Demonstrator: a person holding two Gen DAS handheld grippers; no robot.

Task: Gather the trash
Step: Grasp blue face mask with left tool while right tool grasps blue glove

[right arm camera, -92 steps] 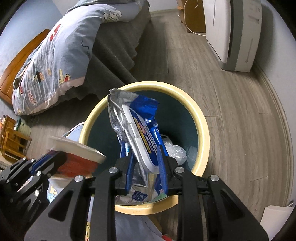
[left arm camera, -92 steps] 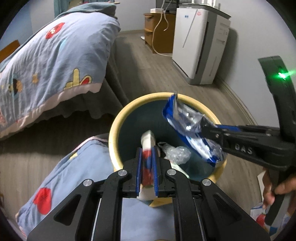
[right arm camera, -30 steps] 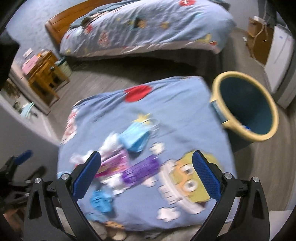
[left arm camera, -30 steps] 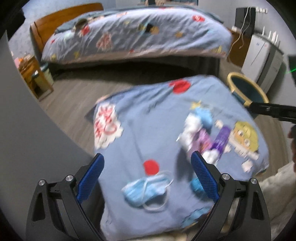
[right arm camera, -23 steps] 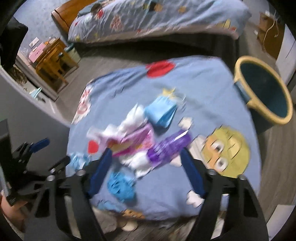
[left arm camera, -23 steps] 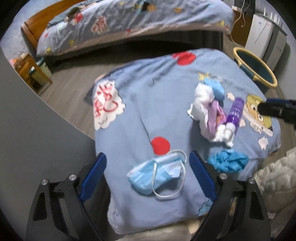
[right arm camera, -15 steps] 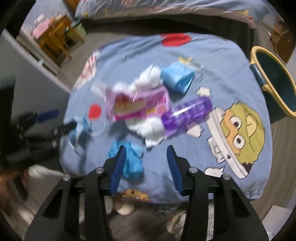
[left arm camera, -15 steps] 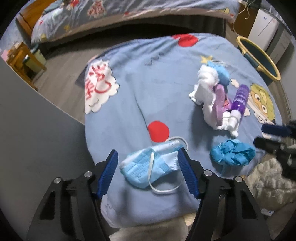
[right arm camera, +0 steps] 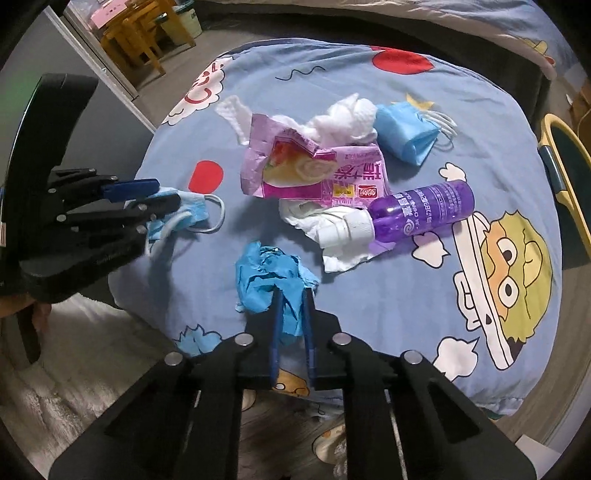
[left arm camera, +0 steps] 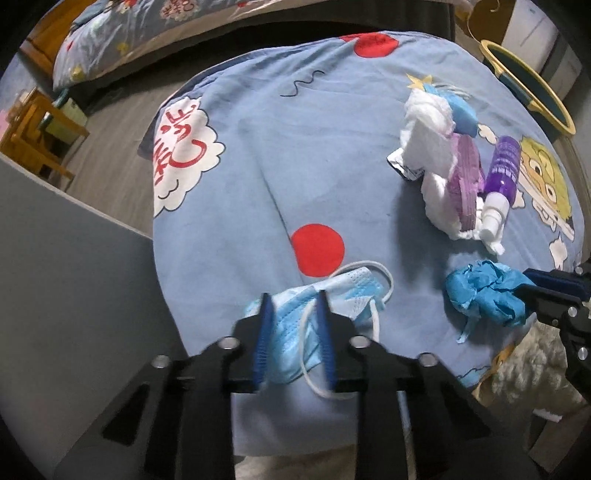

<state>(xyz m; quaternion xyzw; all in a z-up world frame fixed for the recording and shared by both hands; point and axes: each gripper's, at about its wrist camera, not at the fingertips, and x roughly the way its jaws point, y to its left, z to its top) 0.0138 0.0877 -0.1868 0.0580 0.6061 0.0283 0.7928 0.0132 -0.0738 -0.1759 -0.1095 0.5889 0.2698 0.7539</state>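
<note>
A light blue face mask lies at the near edge of the blue cartoon quilt. My left gripper points down on it, its jaws closing with the mask pinched between the pads. A crumpled blue glove lies to the right of it. My right gripper is closing on the glove's near part, and the pads press it. Further back lie a purple spray bottle, a pink snack wrapper, white tissues and a folded blue mask.
The yellow-rimmed trash bin stands on the floor beyond the quilt's far right corner. A bed fills the back, a wooden stool stands at the left, and a grey panel is close on the left. A white shaggy rug lies below.
Both grippers came away from the bin, dropped toward the quilt and went from wide open to closed, the left around the face mask, the right around the blue glove.
</note>
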